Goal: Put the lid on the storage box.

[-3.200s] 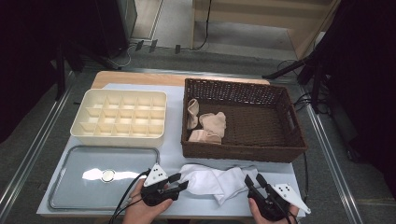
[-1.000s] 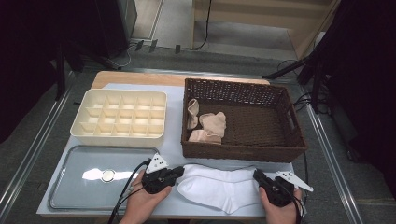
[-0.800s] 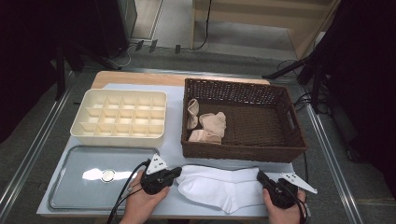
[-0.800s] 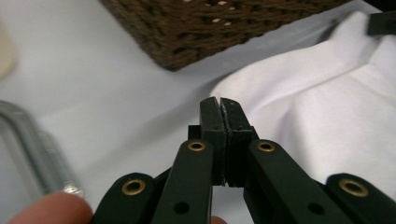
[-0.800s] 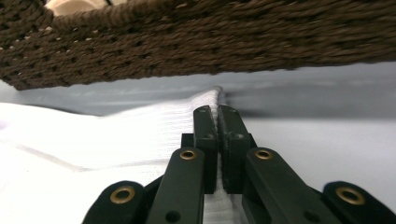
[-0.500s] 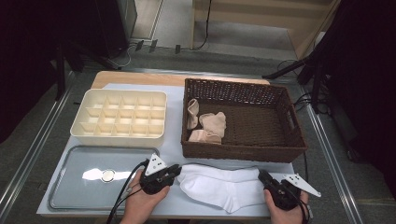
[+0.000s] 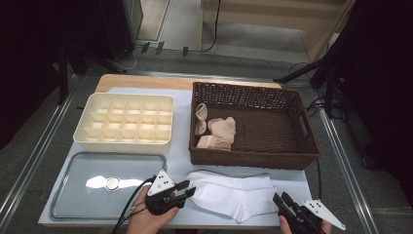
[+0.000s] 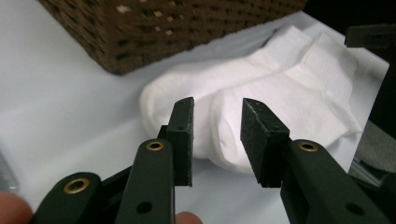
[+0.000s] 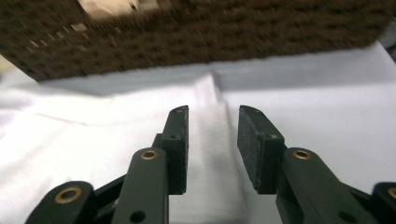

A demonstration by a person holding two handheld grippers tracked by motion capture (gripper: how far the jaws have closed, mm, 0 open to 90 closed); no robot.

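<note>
high view: flat white cotton socks [image 7: 230,195] are flanked on the table [image 7: 180,146] by the left hand-held gripper [image 7: 186,189] and right hand-held gripper [image 7: 281,199], both held agape, empty.

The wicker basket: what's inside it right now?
In the wicker basket, three beige socks lie bunched at its left end; the rest of the floor looks bare. The near wall hides the strip of floor right behind it.

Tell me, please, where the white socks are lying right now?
In the high view the white socks lie flat at the table's near edge, just before the brown wicker basket, between the left gripper and right gripper.
</note>
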